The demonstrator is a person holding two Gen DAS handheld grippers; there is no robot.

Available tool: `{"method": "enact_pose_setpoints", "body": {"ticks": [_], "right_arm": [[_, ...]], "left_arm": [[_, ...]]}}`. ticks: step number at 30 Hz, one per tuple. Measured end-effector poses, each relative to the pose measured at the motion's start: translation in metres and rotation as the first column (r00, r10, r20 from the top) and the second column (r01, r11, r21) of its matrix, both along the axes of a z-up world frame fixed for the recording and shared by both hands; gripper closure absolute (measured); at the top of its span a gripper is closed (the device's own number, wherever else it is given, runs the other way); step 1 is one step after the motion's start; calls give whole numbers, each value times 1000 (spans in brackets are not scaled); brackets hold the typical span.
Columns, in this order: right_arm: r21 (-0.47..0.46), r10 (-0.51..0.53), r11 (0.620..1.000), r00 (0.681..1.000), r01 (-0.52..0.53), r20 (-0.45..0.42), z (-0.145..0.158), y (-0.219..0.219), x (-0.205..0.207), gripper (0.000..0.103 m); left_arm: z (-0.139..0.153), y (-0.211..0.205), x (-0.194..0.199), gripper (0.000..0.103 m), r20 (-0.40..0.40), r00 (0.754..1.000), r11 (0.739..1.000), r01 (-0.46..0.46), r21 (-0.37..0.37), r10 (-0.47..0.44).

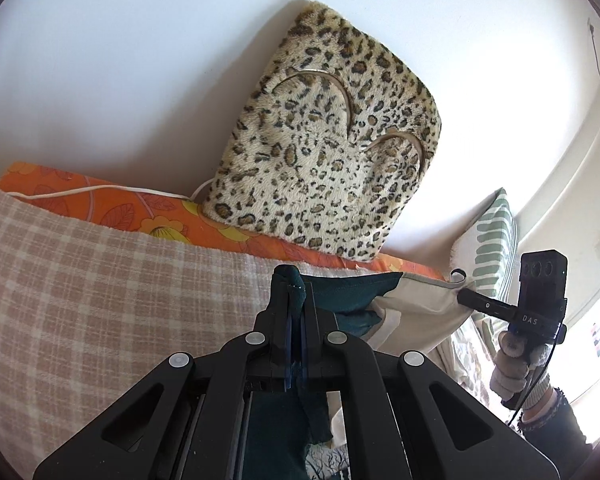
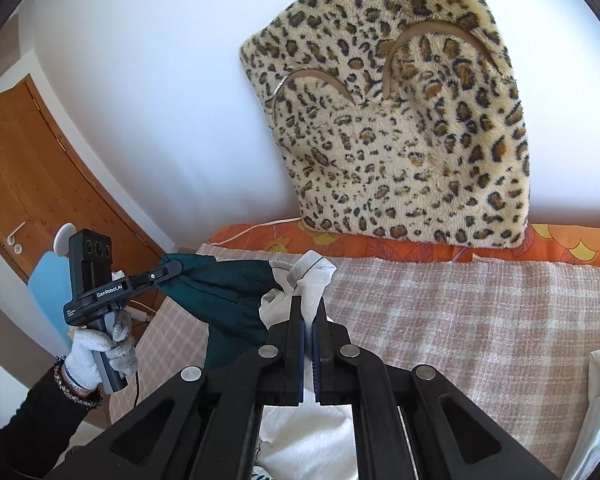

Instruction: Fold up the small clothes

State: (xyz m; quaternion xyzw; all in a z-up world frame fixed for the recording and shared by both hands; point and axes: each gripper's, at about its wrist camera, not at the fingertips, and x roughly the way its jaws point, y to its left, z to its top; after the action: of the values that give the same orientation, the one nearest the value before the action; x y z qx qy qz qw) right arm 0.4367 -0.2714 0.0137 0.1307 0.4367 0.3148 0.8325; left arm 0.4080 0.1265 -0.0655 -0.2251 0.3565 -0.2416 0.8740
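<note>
A small garment (image 1: 364, 300), dark teal on one side and white on the other, hangs stretched in the air between both grippers above the bed. My left gripper (image 1: 290, 280) is shut on its teal corner. In the right wrist view that left gripper (image 2: 172, 270) shows at the left, pinching the teal cloth (image 2: 224, 296). My right gripper (image 2: 309, 304) is shut on the white corner (image 2: 312, 276). From the left wrist view the right gripper (image 1: 462, 294) grips the white edge at the right, held by a gloved hand (image 1: 512, 368).
A pink checked blanket (image 1: 100, 280) covers the bed over an orange flowered sheet (image 1: 112, 204). A leopard-print cushion (image 1: 332, 152) leans on the white wall, a green striped pillow (image 1: 492, 248) to its right. A wooden door (image 2: 24, 176) and a blue ironing board (image 2: 46, 280) stand left.
</note>
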Motion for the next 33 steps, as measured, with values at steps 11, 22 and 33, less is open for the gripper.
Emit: {"method": "enact_pose_setpoints", "body": {"ticks": [11,22,33], "right_arm": [[-19,46,999,999,-45,28,13,-12,-111,103],[-52,48,997,998,-50,-28,-44,-21,-189,103],[-254,169,957,981,-140,98,-57,-11,-238,96]], "left_arm": [[-22,8,-104,102,-17,999,999,36,19,-36],[-76,10,-159,102,-101,993,994,74,79,-66],[-74,-1,-207,91,-45,976,949,220,226,-215]]}}
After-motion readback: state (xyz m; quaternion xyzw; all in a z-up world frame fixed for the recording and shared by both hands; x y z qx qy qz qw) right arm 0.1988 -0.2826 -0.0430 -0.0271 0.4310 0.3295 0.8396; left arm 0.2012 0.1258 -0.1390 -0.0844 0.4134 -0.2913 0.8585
